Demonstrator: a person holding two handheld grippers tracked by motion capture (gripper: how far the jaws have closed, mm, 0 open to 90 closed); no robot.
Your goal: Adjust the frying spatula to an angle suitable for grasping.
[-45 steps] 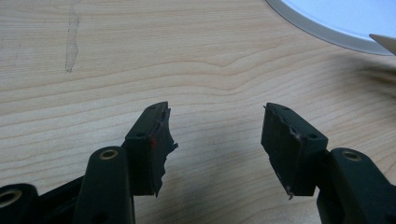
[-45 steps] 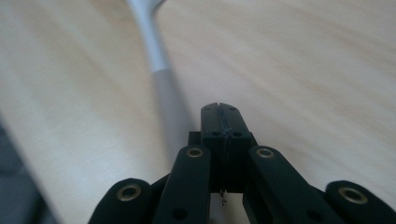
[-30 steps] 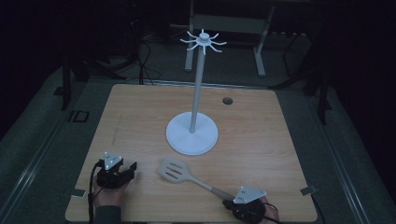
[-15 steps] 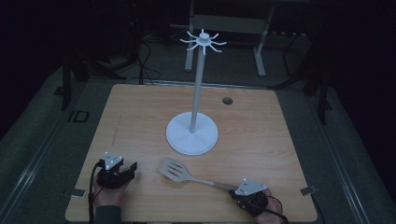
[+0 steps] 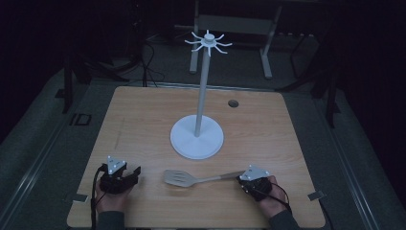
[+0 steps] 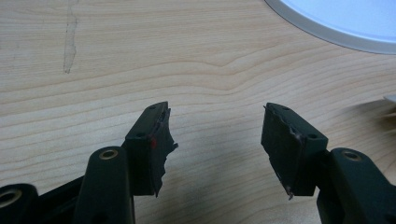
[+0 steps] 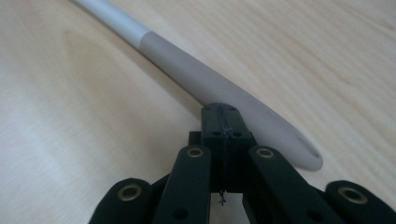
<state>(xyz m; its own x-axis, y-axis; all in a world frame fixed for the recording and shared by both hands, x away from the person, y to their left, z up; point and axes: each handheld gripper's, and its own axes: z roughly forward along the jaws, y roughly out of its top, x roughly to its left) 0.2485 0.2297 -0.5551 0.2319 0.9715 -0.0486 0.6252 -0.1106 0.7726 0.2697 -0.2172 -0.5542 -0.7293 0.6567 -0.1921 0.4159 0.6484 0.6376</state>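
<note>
Near the tabletop's front edge, right gripper (image 7: 223, 122) pressed together beside the spatula (image 5: 181, 178) handle—not pinching; left gripper (image 6: 215, 135) spread, empty—next, open and grasp.

wood table (image 5: 143, 115), small dark hole (image 5: 233, 103) near far edge. grey floor (image 5: 43, 143) around, metal frame legs (image 5: 265, 52) behind.
</note>
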